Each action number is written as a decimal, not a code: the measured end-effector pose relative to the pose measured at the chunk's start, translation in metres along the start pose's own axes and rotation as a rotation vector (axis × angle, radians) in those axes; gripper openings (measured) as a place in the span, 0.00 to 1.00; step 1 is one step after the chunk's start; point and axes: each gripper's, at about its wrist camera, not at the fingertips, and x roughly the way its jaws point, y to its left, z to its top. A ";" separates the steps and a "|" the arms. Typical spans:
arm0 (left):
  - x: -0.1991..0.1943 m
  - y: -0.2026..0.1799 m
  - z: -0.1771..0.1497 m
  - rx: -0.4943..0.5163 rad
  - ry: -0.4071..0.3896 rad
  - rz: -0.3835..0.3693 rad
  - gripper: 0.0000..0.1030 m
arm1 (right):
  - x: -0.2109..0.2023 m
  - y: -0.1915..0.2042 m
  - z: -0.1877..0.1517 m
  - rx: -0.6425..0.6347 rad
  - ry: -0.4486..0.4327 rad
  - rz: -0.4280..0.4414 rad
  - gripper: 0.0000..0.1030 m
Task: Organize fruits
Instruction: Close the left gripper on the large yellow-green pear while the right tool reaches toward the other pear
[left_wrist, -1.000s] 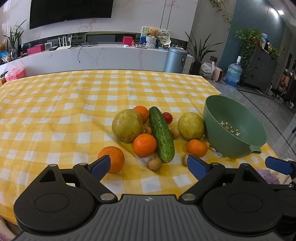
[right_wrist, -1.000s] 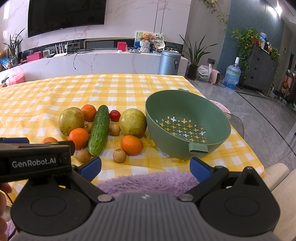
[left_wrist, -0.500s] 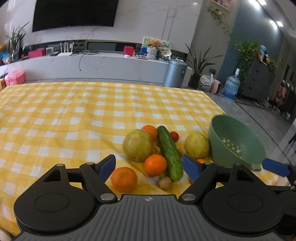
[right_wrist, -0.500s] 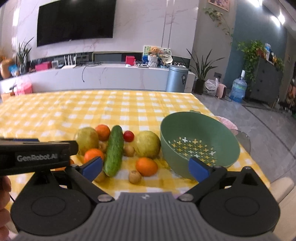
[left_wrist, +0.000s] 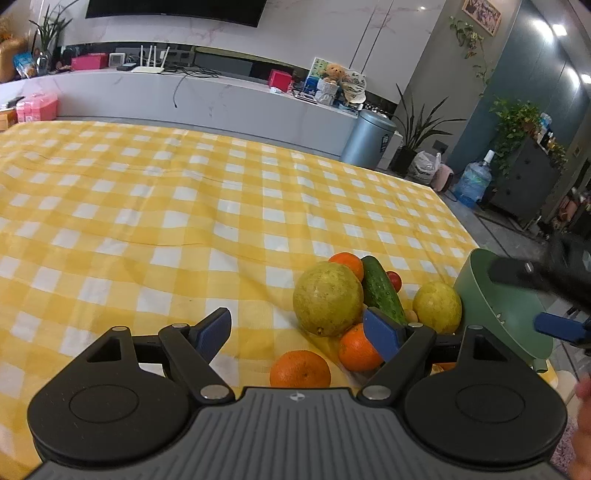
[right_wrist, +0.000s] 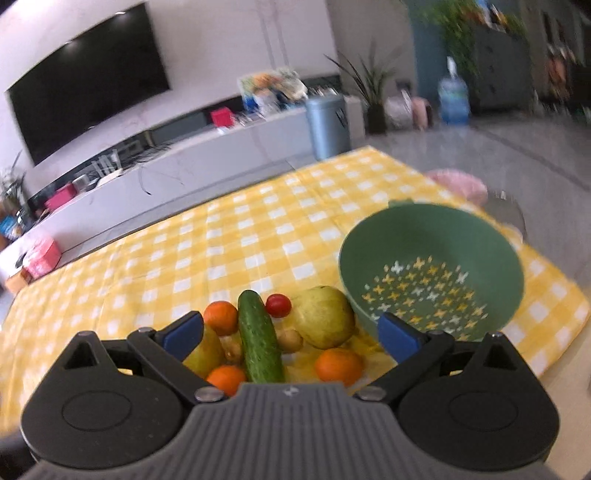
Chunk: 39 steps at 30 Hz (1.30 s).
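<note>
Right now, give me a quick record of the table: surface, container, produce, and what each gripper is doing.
surface: yellow checked tablecloth
container: green colander, nothing in it
produce: cucumber, cherry tomato, two pears, oranges, small brown fruits, all clustered beside the colander
left gripper: open, holding nothing
right gripper: open, holding nothing

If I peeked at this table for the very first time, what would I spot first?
Probably the heap of fruit on the yellow-and-white checked tablecloth: a long dark green cucumber lying in the middle, with round orange tangerines, yellow-green pears and a small red cherry tomato around it. Just right of the heap sits a big empty green plastic colander bowl with star-shaped holes.
</note>
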 end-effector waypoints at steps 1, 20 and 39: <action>0.001 0.002 -0.001 0.005 -0.005 -0.011 0.93 | 0.006 0.000 0.002 0.036 0.009 0.006 0.94; 0.083 -0.035 0.004 0.220 0.046 -0.003 0.93 | 0.068 -0.068 -0.031 0.461 0.119 0.185 0.87; 0.090 -0.013 0.010 0.072 0.072 -0.076 0.74 | 0.075 -0.068 -0.028 0.460 0.086 0.111 0.87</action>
